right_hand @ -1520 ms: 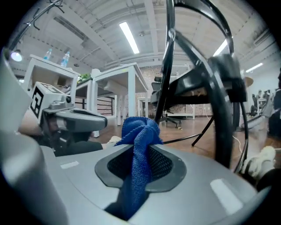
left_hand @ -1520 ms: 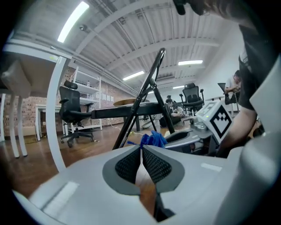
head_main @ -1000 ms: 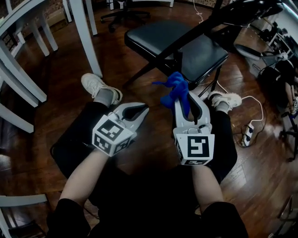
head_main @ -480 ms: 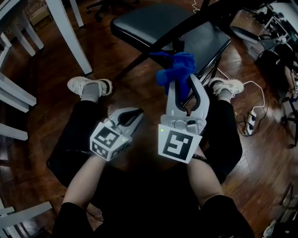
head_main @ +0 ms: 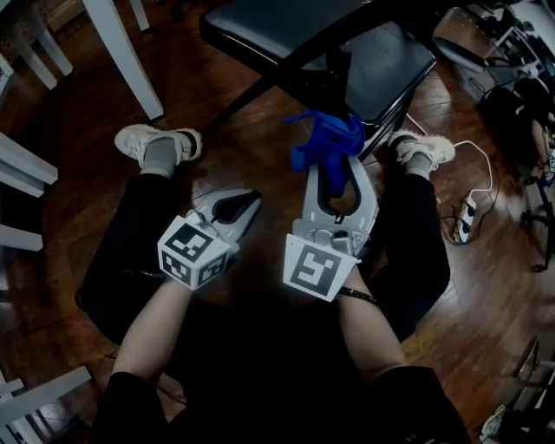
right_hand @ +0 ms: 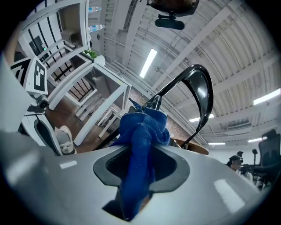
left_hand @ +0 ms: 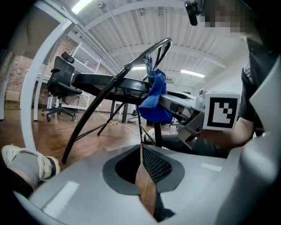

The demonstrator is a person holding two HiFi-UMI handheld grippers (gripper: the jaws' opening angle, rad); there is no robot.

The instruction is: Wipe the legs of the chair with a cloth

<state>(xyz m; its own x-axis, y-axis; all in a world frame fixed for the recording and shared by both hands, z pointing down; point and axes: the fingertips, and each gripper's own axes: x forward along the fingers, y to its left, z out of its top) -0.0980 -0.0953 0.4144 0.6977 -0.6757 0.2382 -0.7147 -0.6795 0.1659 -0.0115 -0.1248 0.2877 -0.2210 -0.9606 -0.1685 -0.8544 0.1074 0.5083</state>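
Cloth (head_main: 328, 139), blue and bunched, is pinched in the right gripper (head_main: 335, 165), 12 o'clock of it, near the chair (head_main: 260, 26) leg (head_main: 251, 97). Contact is unclear. Left gripper (head_main: 250, 203) is pressed together, empty. Wiping judged not begun; all legs remain.

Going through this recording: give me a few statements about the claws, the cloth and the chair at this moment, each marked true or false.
1. The right claw is shut on a crumpled blue cloth. True.
2. The left claw holds a second cloth. False: it is shut and empty.
3. The black folding chair with a padded seat lies tipped over. False: it stands upright on the wooden floor.
4. The person wears pale sneakers. True.
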